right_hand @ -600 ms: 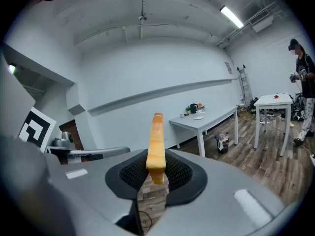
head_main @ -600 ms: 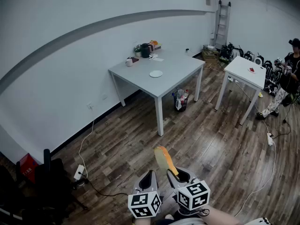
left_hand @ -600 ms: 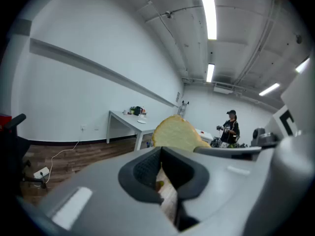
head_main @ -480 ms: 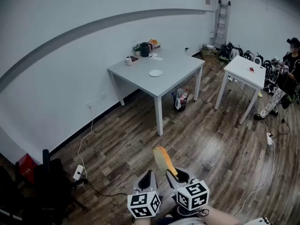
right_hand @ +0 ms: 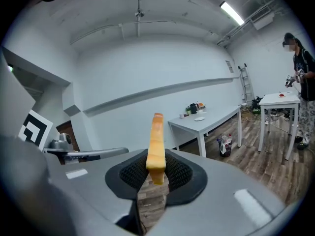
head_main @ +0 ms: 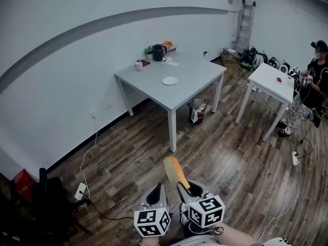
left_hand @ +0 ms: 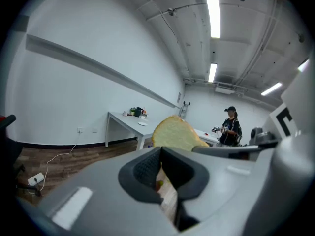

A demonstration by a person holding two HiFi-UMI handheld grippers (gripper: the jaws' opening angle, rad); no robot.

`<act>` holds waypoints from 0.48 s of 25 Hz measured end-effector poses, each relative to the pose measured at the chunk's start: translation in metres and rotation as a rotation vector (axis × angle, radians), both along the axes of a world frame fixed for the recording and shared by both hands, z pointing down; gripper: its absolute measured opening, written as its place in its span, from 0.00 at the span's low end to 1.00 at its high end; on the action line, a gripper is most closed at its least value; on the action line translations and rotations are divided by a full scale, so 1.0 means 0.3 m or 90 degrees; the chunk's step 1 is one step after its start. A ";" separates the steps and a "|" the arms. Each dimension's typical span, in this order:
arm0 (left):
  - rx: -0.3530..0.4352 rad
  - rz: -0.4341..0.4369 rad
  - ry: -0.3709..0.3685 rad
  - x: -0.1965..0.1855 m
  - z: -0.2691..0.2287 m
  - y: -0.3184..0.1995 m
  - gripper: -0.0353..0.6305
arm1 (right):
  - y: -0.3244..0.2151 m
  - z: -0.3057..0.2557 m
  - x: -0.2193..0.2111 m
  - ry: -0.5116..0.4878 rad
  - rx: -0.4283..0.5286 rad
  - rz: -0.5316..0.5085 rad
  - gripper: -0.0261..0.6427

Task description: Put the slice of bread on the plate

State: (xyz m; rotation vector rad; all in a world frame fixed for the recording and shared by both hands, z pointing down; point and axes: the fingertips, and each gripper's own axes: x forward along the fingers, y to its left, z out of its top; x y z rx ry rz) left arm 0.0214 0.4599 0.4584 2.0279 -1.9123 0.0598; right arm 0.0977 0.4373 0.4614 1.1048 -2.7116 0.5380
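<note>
A slice of bread [head_main: 174,170] stands on edge, and my right gripper [head_main: 183,188] is shut on its lower end. In the right gripper view the slice [right_hand: 156,146] rises thin and upright between the pads. My left gripper [head_main: 157,193] hovers just left of it, shut and empty. The left gripper view shows the bread's broad face [left_hand: 174,134] close to its right. A small white plate [head_main: 169,80] lies far ahead on the grey table [head_main: 195,73]; both grippers are held over the wooden floor, well short of it.
Cups and a dark kettle [head_main: 158,53] crowd the table's far corner, and a bag [head_main: 197,109] sits under it. To the right stand a white table [head_main: 269,78] and a person [head_main: 313,83]. A ladder [head_main: 244,22] leans at the back wall. Cables [head_main: 89,160] cross the floor at left.
The whole view has shifted a little, and both grippers sit slightly lower and further left in it. The bread stays gripped the same way.
</note>
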 end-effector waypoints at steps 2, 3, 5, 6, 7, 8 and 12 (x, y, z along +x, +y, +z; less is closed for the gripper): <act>0.003 0.001 -0.011 -0.027 -0.020 -0.108 0.06 | -0.115 -0.024 -0.036 -0.005 0.008 -0.002 0.17; 0.005 0.000 -0.016 -0.038 -0.032 -0.164 0.06 | -0.175 -0.037 -0.050 -0.006 0.011 -0.002 0.17; 0.011 0.000 -0.020 -0.051 -0.058 -0.283 0.06 | -0.296 -0.062 -0.065 -0.007 0.017 -0.003 0.17; 0.014 -0.002 -0.019 -0.054 -0.069 -0.344 0.06 | -0.357 -0.072 -0.069 -0.006 0.020 -0.005 0.17; 0.018 -0.004 -0.018 -0.057 -0.078 -0.405 0.06 | -0.417 -0.081 -0.073 -0.006 0.023 -0.008 0.17; 0.021 -0.006 -0.018 -0.061 -0.087 -0.466 0.06 | -0.476 -0.090 -0.078 -0.006 0.028 -0.011 0.17; 0.034 -0.008 -0.011 -0.075 -0.109 -0.690 0.06 | -0.692 -0.123 -0.095 -0.009 0.046 -0.017 0.17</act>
